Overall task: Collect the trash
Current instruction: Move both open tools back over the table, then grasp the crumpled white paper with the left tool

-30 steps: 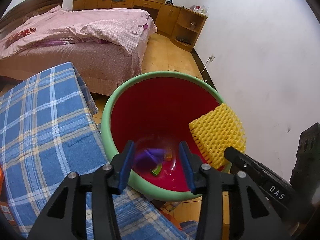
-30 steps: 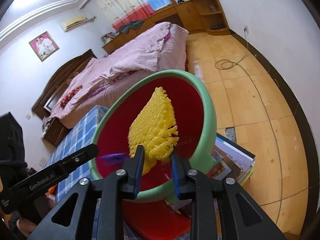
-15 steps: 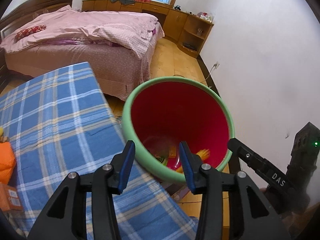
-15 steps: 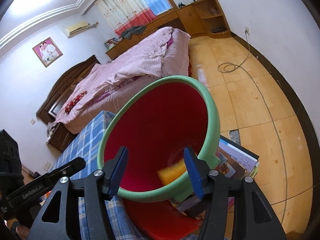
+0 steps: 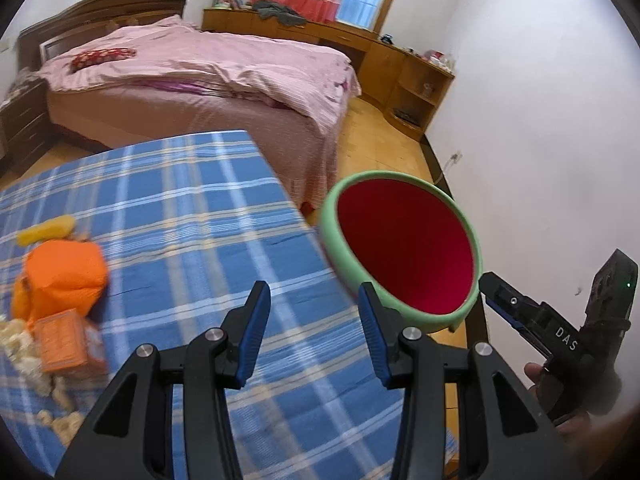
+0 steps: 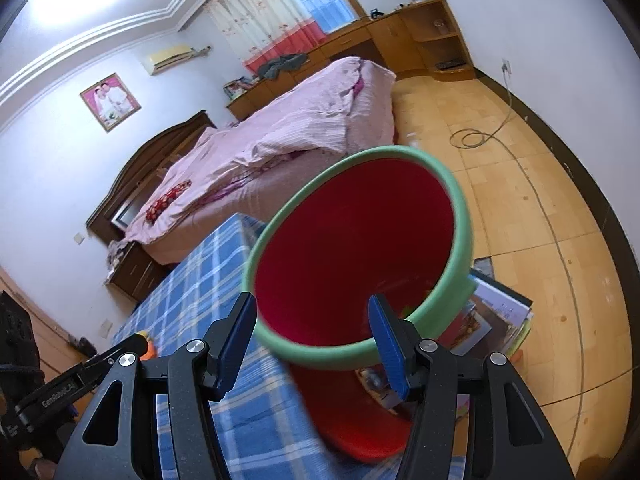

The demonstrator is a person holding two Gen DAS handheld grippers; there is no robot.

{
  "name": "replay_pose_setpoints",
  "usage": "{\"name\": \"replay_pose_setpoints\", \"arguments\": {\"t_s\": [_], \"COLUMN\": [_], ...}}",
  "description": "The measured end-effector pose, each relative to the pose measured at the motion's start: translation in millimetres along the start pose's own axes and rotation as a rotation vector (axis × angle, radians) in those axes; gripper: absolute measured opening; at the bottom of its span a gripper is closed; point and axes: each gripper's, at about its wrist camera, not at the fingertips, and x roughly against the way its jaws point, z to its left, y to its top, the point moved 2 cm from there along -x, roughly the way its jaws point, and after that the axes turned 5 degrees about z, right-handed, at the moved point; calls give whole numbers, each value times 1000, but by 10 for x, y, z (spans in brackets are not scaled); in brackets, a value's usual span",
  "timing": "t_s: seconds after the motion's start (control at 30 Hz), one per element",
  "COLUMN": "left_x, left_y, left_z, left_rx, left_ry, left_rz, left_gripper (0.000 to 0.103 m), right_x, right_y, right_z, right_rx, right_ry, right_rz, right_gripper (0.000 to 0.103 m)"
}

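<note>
Both claws stand spread with nothing between their blue pads: the left gripper (image 5: pixel 312 330) hangs over the blue-and-white checked cloth (image 5: pixel 168 216) that covers the table, and the right gripper (image 6: pixel 312 338) hangs at the near rim of the round red plastic bin with a pale green rim (image 6: pixel 360 256). The right one's jaws opened within the last second, and no trash sits between them.

That bin stands on the floor just off the table's corner, its mouth tilted toward the right wrist camera; little scraps show blurred deep inside. On the cloth, well apart from the bin, lies the trash not yet collected: a crumpled orange plastic bag (image 5: pixel 60 276), a small orange carton (image 5: pixel 66 340) touching it with print too blurred to read, a yellow scrap (image 5: pixel 46 232) just behind, and pale crumbs (image 5: pixel 24 364) at the cloth's edge.

White letters "DAS" show on the right gripper's side in the left wrist view; "GenRobot.AI" shows on the left gripper's side in the right wrist view. Beside the bin lies a stack of printed magazines (image 6: pixel 500 320) on the wooden floor. Beyond stands a bed with pink bedding (image 5: pixel 200 76).
</note>
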Motion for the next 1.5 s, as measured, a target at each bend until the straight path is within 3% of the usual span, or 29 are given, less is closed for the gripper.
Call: {"name": "replay_pose_setpoints", "arguments": {"t_s": [0.33, 0.43, 0.73, 0.83, 1.0, 1.27, 1.5], "left_x": [457, 564, 751, 780, 692, 462, 343], "left_y": [-202, -244, -435, -509, -585, -605, -651], "left_z": [588, 783, 1394, 1588, 1858, 2159, 2300], "left_rx": [87, 110, 185, 202, 227, 280, 318], "left_ry": [110, 143, 242, 262, 285, 313, 312], "left_rz": [-52, -60, -68, -60, -22, 0, 34], "left_gripper": [45, 45, 50, 50, 61, 68, 67], "right_x": [6, 21, -25, -57, -121, -210, -302], "right_y": [-213, -259, -457, -534, -653, -738, -750], "right_z": [379, 470, 769, 876, 1049, 1184, 1217], "right_rx": [39, 56, 93, 108, 148, 182, 180], "right_ry": [50, 47, 52, 56, 46, 24, 15], "right_rz": [50, 55, 88, 94, 95, 94, 114], "right_gripper": [61, 69, 71, 77, 77, 78, 78]}}
